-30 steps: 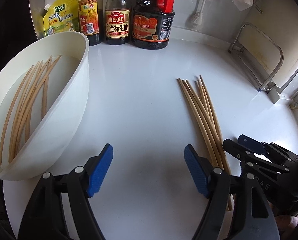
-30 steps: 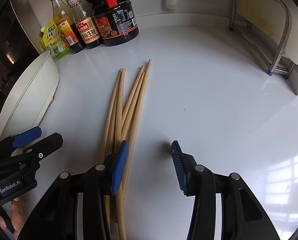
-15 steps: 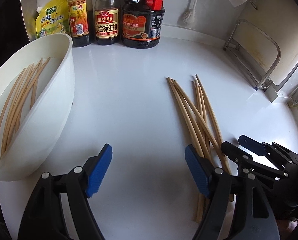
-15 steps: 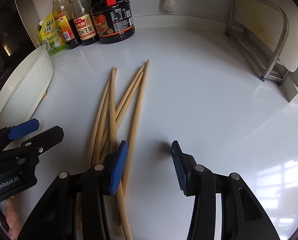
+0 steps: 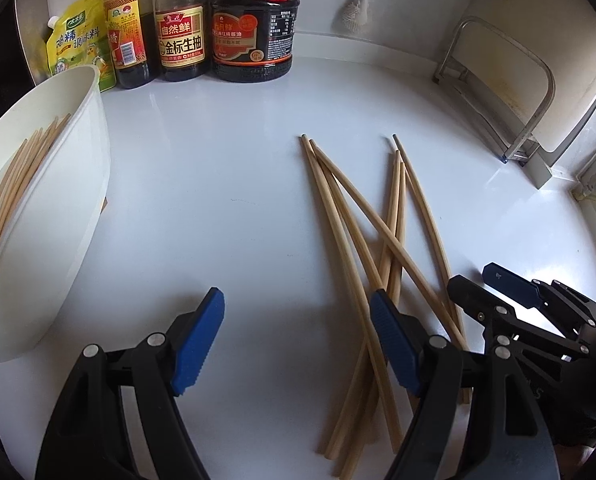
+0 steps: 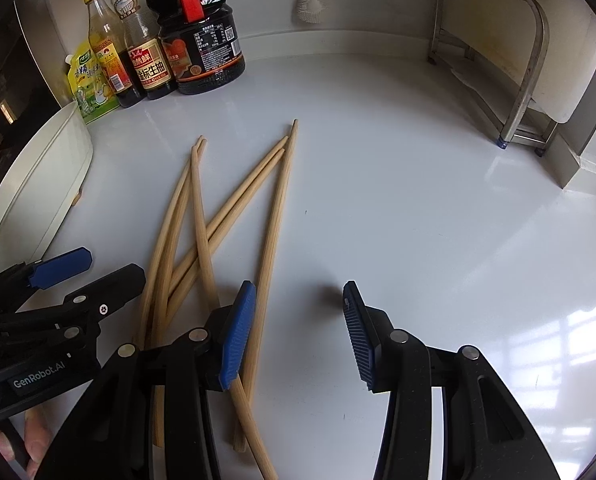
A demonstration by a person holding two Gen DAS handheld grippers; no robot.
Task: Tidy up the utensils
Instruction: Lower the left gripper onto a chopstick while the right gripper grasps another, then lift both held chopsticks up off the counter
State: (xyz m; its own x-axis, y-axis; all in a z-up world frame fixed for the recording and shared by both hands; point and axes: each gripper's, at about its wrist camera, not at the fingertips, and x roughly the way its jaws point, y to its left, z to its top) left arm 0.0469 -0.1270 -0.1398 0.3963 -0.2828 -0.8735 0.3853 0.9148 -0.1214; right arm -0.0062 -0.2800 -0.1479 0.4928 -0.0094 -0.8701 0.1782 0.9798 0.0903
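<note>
Several wooden chopsticks (image 5: 362, 240) lie crossed on the white counter, also in the right wrist view (image 6: 218, 224). A white bowl (image 5: 78, 184) at the left holds several more chopsticks (image 5: 14, 176); its side shows in the right wrist view (image 6: 38, 192). My left gripper (image 5: 296, 344) is open and empty, just left of the loose chopsticks, its right finger over their near ends. My right gripper (image 6: 298, 340) is open and empty, its left finger over the near ends. Each gripper shows in the other's view: the right (image 5: 506, 296), the left (image 6: 70, 276).
Sauce bottles (image 5: 182, 36) and a yellow seasoning pouch (image 5: 74, 40) stand at the back left. A metal rack with a cutting board (image 5: 510, 92) stands at the back right. A brush (image 5: 354, 8) hangs on the back wall.
The loose chopsticks have spread from a neat bundle into a crossed fan. Both grippers have drawn back slightly and the left view has shifted right, away from the bowl.
</note>
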